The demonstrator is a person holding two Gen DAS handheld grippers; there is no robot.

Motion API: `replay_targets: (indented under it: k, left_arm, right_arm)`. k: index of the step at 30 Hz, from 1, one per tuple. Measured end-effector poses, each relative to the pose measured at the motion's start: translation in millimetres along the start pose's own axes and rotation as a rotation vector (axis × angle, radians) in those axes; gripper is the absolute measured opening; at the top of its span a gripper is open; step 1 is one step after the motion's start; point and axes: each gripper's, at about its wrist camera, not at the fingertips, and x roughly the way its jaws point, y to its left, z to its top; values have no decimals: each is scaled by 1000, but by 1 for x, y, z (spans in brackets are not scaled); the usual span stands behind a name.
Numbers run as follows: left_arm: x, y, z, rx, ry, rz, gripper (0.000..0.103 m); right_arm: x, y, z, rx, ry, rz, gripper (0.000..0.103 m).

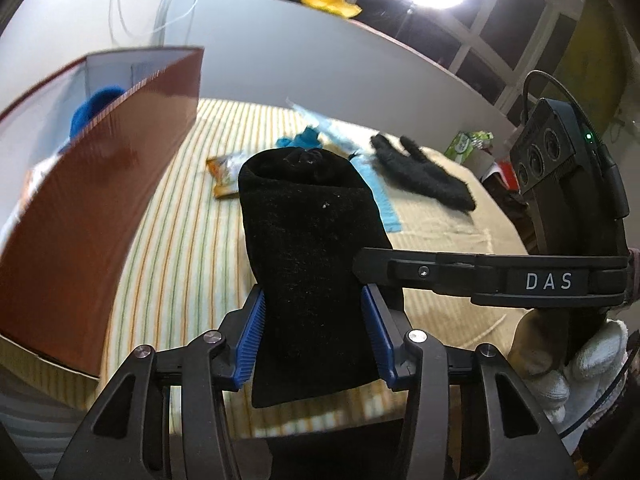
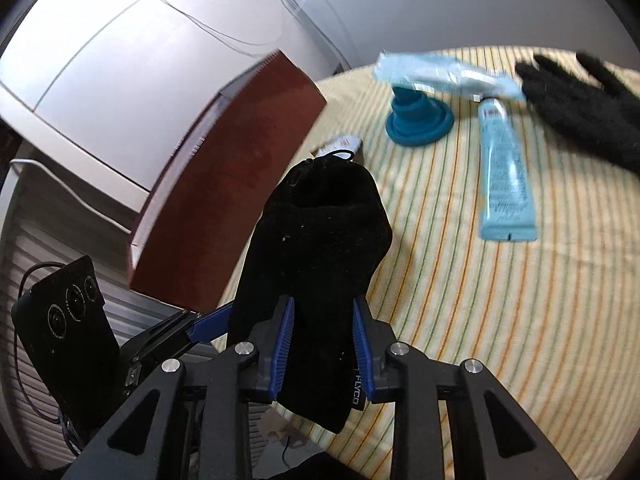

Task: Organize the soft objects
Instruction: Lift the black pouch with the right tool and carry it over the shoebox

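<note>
Striped cloth [image 2: 460,280]: my landmark; covers the surface under everything.

Brown box [image 1: 100,208]: stands at the cloth's left edge, something blue [image 1: 96,106] inside.

Black sock [image 1: 312,264]: lifted above the cloth's near edge, beside the box. I have it pinched between the blue pads of my left gripper [image 1: 314,340], jaws partly closed on the fabric. My right gripper [image 2: 322,348] clamps the same sock likewise; "FLYCO" reads on a tag by its right pad.

Right tool body: lettered "DAS".

Black glove [image 2: 580,112]: far right of cloth.

Light-blue tube [image 2: 504,176]: mid-cloth, print unreadable.

Blue funnel-like piece [image 2: 418,118]: far centre.
</note>
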Motion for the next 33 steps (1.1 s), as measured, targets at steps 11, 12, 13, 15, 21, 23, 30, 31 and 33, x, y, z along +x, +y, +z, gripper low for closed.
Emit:
replay_targets:
  k: [11,12,13,15,21,23,30,31,33]
  left_arm:
    - [-46,3,21,8,-101,-5,46]
    - [-51,6,24,5,-112,-2,46]
    - [-55,8,25,2,-122,1,46]
    - [-66,16,29,-17,-151,5,46]
    - [-100,44,38,-62,-235,35,46]
    - [-109,51,39,-68,-251,51,46]
    - [-131,76,46,-68,-287,135,46]
    - [-134,80,48,-70,-292,146,46]
    - [-136,89,48,-80,-298,163,46]
  right_arm:
    - [-33,36,23,-72,-61,25,26]
    - [-33,41,26,-84,-60,26,26]
    - [-33,47,29,-96,-61,28,26]
    - [-30,64,38,-121,-64,34,26]
    - [-21,107,54,-181,-81,71,26]
    - [-15,122,58,-203,-79,80,26]
    - [12,163,72,-261,-60,109,26]
    - [17,170,74,-266,-55,115,26]
    - [24,178,80,-266,-46,126,26]
